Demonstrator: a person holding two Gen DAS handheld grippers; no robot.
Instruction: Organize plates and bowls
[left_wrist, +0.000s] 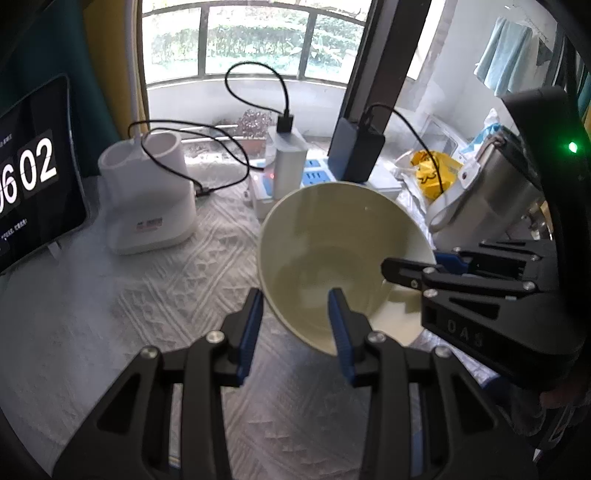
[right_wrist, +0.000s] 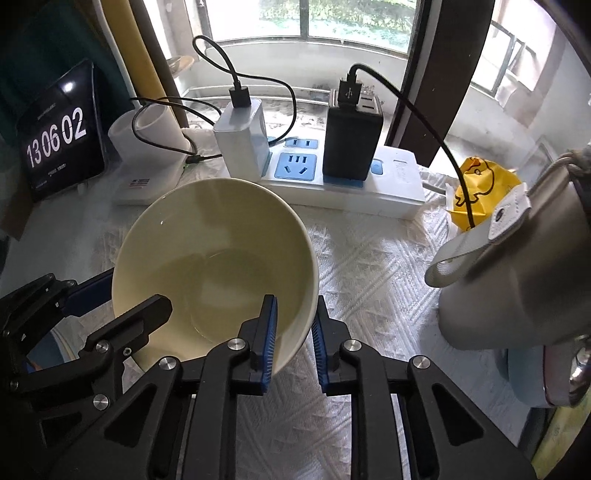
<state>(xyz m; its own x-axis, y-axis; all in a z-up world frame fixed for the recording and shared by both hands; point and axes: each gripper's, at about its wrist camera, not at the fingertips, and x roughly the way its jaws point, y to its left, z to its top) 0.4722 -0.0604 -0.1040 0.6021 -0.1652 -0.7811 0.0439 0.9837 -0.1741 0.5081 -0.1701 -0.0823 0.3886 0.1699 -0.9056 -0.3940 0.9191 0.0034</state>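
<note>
Between the blue pads of the right gripper (right_wrist: 293, 332) sits the near rim of a cream bowl (right_wrist: 216, 258), one finger inside and one outside, the jaws closed on its wall. At its other side the left gripper (left_wrist: 295, 321) straddles the rim too, jaws narrowed about it; whether the pads press cannot be told. The bowl is tilted, lifted over the white textured cloth (right_wrist: 369, 266). Just behind stands a white power strip (right_wrist: 369, 188) with a white charger (right_wrist: 243, 136) and a black one (right_wrist: 351, 140). Farther left, a tablet (right_wrist: 59, 140) reads "13 06 02". A grey handled jug (right_wrist: 517, 266) stands at the right.
</note>
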